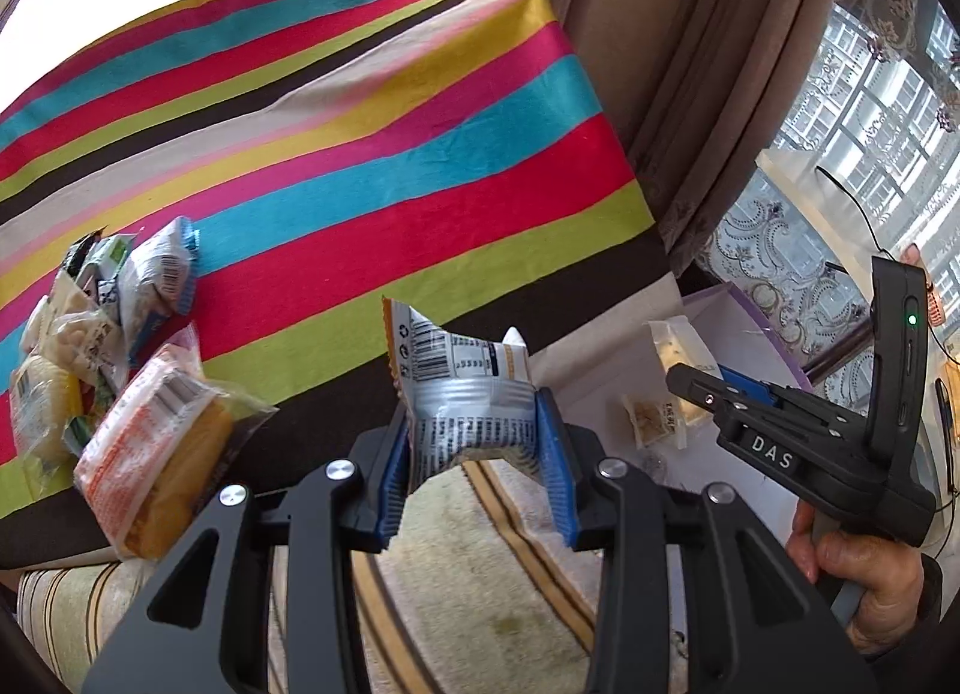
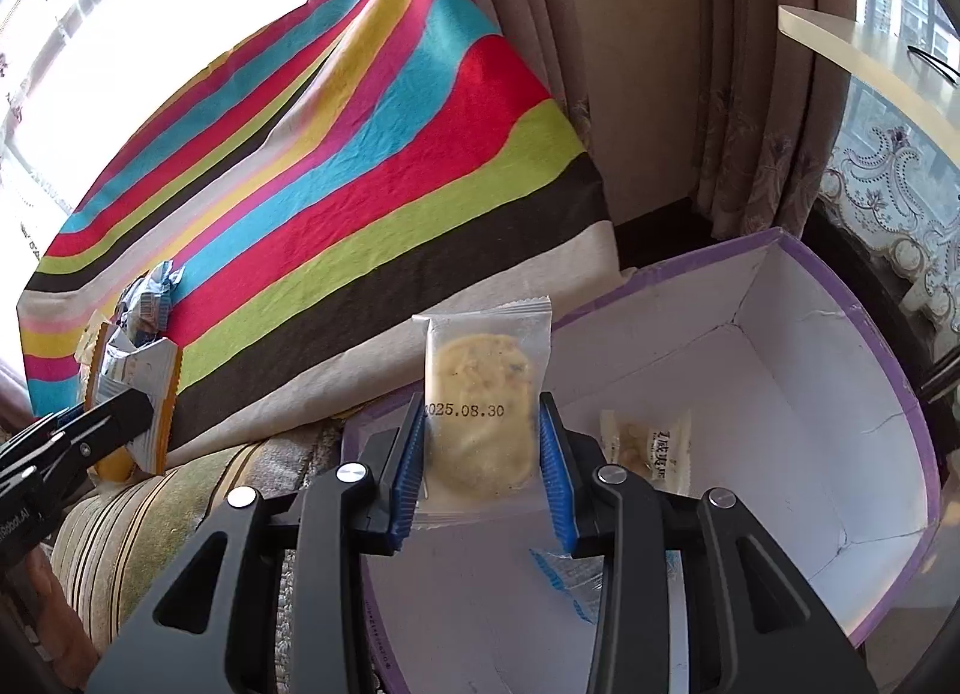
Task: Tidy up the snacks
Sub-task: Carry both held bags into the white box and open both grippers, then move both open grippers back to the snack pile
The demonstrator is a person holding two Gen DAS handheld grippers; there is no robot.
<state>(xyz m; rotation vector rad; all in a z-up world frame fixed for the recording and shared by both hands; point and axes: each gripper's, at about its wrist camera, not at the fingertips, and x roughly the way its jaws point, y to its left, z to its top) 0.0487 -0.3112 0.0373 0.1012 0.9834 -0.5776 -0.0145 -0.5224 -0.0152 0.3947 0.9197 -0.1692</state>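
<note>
Fingers left (image 1: pixel 477 454): clenched on crinkled foil packet (image 1: pixel 462 388) | fingers right (image 2: pixel 480 460): pinching flat clear-wrapped round cookie (image 2: pixel 480 412)

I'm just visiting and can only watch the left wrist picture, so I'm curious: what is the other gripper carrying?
Observer: The right gripper is shut on a clear cookie packet stamped with a date.
Operator: Where is it heading?
Observer: I can't say, but it hangs over the near rim of a white box with a purple edge.
Operator: Is that box empty?
Observer: No. A small pale snack packet lies on its floor, and a clear wrapper with blue print lies nearer the camera.
</note>
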